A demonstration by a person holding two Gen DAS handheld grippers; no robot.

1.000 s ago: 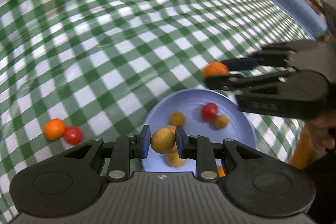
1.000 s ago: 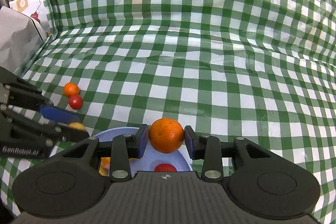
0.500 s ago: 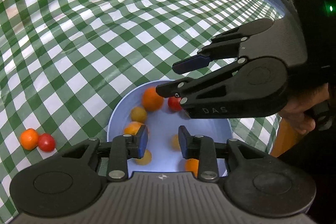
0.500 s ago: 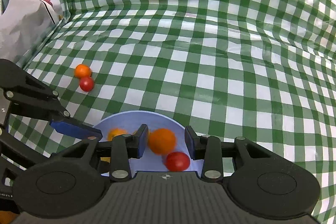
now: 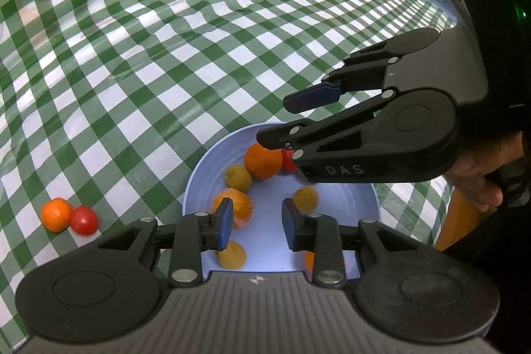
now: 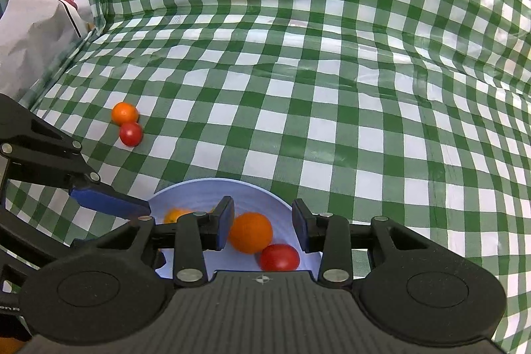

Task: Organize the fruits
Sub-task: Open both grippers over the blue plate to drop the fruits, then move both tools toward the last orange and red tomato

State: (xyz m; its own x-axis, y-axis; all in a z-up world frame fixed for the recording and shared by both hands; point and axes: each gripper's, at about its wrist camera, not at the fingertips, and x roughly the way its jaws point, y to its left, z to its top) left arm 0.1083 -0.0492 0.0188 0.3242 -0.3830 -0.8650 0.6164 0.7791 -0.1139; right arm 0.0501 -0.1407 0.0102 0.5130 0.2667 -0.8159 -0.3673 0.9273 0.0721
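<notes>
Both sets of fingers stand apart and grip nothing. The left gripper [image 5: 255, 224] hangs over the blue bowl [image 5: 199, 175] with only bare bowl floor between its pads. The right gripper [image 6: 262, 223] also hovers above the bowl; an orange [image 6: 250, 233] shows between its pads but lies loose in the bowl, touched by neither.

The bowl already holds most of the fruit — oranges, small yellow fruits [image 5: 237, 177] and a red tomato [image 6: 279, 257].

Two pieces remain out on the checked cloth [image 6: 332, 88], well left of the bowl: a small orange [image 6: 124, 113] touching a stray tomato [image 6: 130, 134]. Those look like the last to collect.
</notes>
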